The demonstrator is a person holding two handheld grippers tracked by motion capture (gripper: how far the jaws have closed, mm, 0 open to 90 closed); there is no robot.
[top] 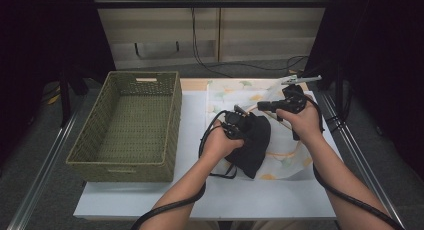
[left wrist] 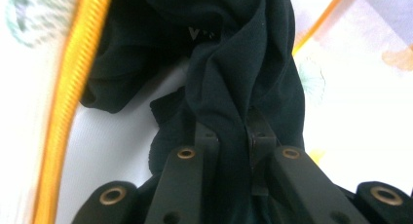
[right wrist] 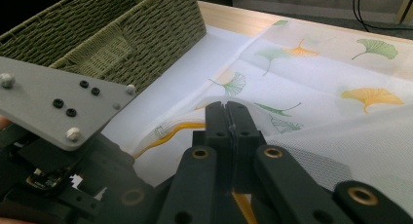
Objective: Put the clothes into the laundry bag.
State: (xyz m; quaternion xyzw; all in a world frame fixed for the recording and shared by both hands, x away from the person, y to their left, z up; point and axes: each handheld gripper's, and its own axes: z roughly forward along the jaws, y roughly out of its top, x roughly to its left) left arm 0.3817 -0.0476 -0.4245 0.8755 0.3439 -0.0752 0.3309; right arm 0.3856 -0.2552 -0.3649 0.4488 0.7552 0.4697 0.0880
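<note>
- While a woven green basket (top: pixel 131 125) sits left, the left gripper (left wrist: pixel 233 136) pinches a crumpled black cloth (top: pixel 255 140) at the table's centre.
- Right gripper (right wrist: pixel 228 118), jaws pressed together, pinches the white leaf-printed mesh bag (right wrist: pixel 311 83).

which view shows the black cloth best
The left gripper view: the black cloth is seen close up, with a fold pinched in the left claw. The high view shows it whole but small, lying on the leaf-print mesh bag. The right gripper view looks at the bag and the basket.
</note>
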